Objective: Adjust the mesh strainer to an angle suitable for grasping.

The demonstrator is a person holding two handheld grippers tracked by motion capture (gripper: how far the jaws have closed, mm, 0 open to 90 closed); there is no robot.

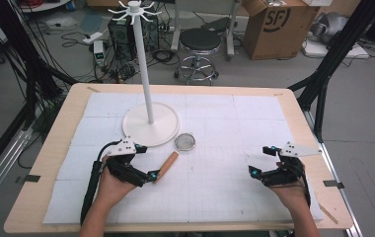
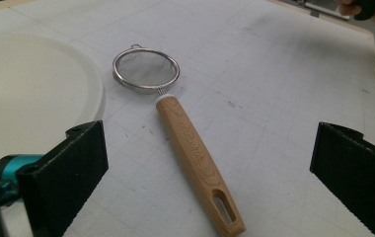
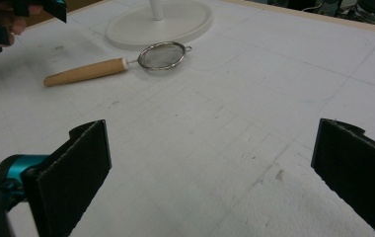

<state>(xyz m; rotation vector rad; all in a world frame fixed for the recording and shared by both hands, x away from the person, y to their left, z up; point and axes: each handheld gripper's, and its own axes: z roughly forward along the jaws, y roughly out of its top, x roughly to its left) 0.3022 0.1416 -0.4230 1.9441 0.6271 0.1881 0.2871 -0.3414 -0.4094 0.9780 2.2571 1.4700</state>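
Strainer lies beside the stand base (left gripper gaping).

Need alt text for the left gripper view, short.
A small mesh strainer with a wooden handle lies on the white mat, between the left gripper's two open black jaws and untouched by them. The white stand base sits at left.

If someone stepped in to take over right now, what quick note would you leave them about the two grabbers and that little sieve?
Left gripper: jaws open, at the end of the small metal mesh strainer with a wooden handle, not yet gripping it.
Right gripper: jaws open, holding nothing, near the table's right side.
Strainer lies flat on the white mat, beside the round base of the white hook stand.
Done: nothing lifted.
Left: probably grasp the handle, perhaps hang the strainer on the stand.
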